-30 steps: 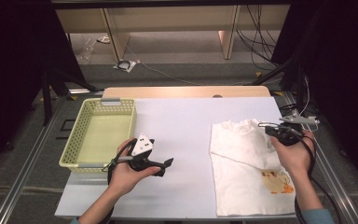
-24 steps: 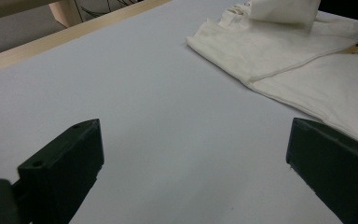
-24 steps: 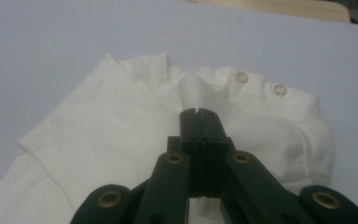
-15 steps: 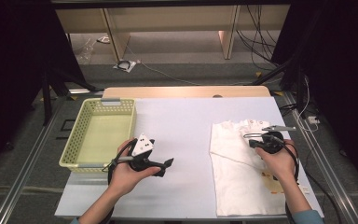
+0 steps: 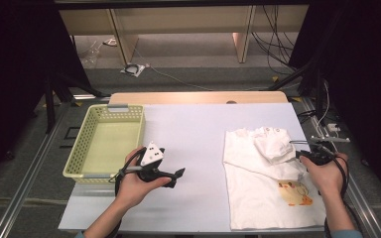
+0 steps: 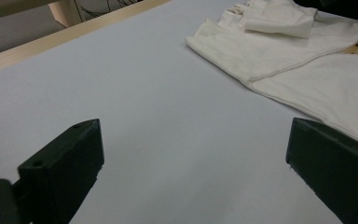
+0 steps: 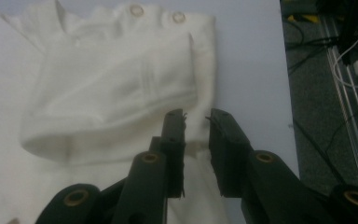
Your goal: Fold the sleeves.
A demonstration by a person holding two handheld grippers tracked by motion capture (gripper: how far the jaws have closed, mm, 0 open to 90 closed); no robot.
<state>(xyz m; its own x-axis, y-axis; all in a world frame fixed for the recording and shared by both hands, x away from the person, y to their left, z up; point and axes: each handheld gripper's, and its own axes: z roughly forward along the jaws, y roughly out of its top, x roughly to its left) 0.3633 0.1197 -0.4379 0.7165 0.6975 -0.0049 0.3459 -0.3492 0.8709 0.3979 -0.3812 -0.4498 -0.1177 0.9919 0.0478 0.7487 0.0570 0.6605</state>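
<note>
White cotton spread flat on the pale table point(image 5: 198, 129): a child's T-shirt point(image 5: 258, 198) lies at the right side of the work surface, its printed cartoon motif point(image 5: 292, 192) facing up near the hem and one sleeve point(image 5: 274, 147) folded inward across the chest — the first fold, it seems, of a garment being tidied. The right gripper point(image 7: 196, 122) sits low over that folded sleeve at the shirt's outer edge; its jaws have just been opening and now stand a narrow gap apart, with only a sliver of cloth showing in the gap and neither pad pressing on it, which reads as a release after laying the sleeve down. Two snap fasteners point(image 7: 156, 13) at the shoulder mark the neckline just beyond the fold. The left gripper point(image 5: 178, 173) rests on bare table well apart from the shirt, its jaws wide and empty in its own view, pointed toward the shirt's near edge point(image 6: 270, 74) — parked, apparently, until the other side needs folding. A yellow-green plastic basket point(image 5: 77, 158) waits empty just beside the left hand point(image 5: 134, 181), the likely destination once the shirt is folded small enough to fit.
</note>
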